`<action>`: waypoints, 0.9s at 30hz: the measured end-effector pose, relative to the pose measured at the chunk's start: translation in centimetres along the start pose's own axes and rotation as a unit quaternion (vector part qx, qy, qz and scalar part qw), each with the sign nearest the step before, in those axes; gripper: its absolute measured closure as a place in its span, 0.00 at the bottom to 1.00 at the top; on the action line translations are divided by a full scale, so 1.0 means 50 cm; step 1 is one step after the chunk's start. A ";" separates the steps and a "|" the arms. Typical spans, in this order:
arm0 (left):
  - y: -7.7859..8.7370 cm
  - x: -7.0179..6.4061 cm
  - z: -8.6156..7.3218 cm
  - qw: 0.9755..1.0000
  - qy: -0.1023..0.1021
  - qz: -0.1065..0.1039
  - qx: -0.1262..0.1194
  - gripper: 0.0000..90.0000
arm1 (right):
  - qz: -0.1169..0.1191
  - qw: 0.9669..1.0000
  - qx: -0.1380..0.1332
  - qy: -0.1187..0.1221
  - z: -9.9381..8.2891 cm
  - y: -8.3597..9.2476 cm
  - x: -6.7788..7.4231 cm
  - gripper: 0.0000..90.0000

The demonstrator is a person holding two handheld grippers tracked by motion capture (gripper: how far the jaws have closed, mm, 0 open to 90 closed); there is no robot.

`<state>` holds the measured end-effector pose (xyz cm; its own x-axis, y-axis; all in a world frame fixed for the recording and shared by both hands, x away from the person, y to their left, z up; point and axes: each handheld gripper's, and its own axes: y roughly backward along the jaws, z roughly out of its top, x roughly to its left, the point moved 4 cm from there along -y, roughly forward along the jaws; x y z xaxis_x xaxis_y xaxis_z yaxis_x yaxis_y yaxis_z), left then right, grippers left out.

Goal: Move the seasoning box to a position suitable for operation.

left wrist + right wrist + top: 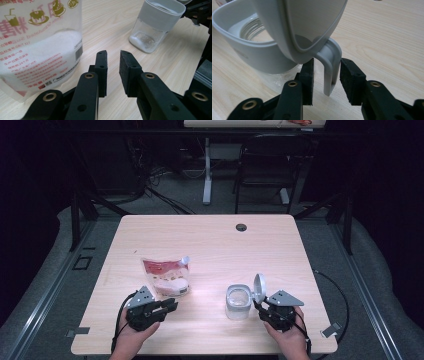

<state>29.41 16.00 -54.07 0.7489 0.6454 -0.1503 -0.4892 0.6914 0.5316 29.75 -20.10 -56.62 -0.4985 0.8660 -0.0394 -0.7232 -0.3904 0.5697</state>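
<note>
Work in hand: a clear square-bodied jar with a pale grey collar stands near the bench's front edge, right of centre; its flip lid is tipped up, hinged on the side toward the right claw.
Right claw: released; the lid's curved grey hinge tab hangs between its jaws with a gap on each side, no pad pressing it.
Key relation: the tab runs upright, straight ahead of the right claw; the right hand is much the nearer.
Left claw: released, narrow gap, nothing between; a clear stand-up pouch of white granules with red print is just beside it.
Count: one jar, one lid, one pouch, two claws.
</note>
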 end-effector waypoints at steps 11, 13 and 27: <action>0.006 0.002 -0.001 1.000 0.005 -0.001 -0.005 0.86 | 0.015 1.000 0.007 -0.001 0.004 -0.004 -0.019 0.82; 0.007 0.002 -0.002 1.000 0.005 -0.001 -0.004 0.86 | 0.020 1.000 0.001 -0.006 0.005 -0.007 -0.026 0.82; 0.013 0.007 -0.004 1.000 0.013 0.005 -0.008 0.86 | 0.025 0.999 -0.010 -0.036 0.012 -0.013 -0.060 0.84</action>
<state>29.26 16.77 -53.95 0.7328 0.6597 -0.1665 -0.5038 0.6906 0.5190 32.03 -22.25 -56.38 -0.4992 0.8652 0.0479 -0.7078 -0.4391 0.5534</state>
